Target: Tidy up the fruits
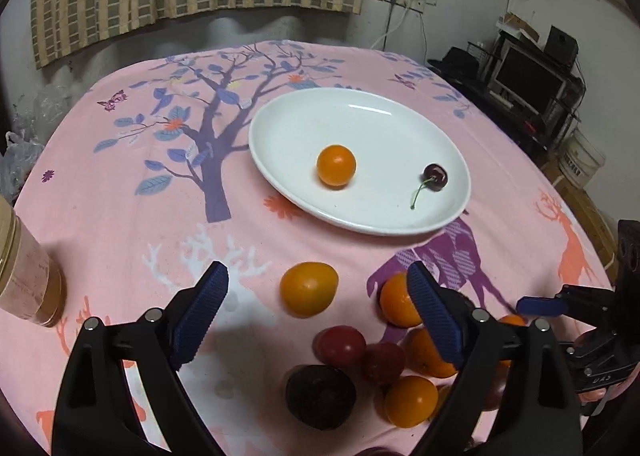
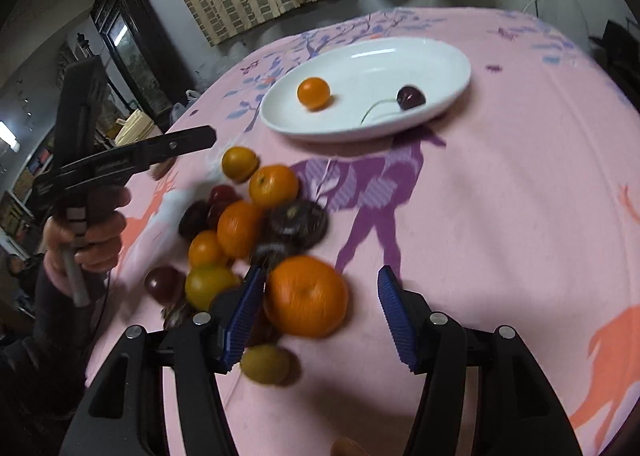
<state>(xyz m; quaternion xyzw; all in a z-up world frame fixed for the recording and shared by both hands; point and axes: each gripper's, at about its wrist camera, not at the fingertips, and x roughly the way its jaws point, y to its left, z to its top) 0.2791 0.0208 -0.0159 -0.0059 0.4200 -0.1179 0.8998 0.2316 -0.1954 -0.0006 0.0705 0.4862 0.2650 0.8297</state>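
In the left wrist view, a jar (image 1: 28, 276) stands at the left edge, which the right wrist view does not show. The left gripper (image 1: 318, 298) at lower centre is spread wide and holds nothing, with the fruit pile (image 1: 384, 360) below it. At centre right the white plate (image 1: 360, 112) holds only one small orange (image 1: 336, 165) and a cherry (image 1: 435, 176), so most sorting remains. In the right wrist view, a hand (image 2: 92, 232) shows at the left. The right gripper (image 2: 320, 320), partly open, holds nothing; a large orange (image 2: 306, 296) sits between its pads.
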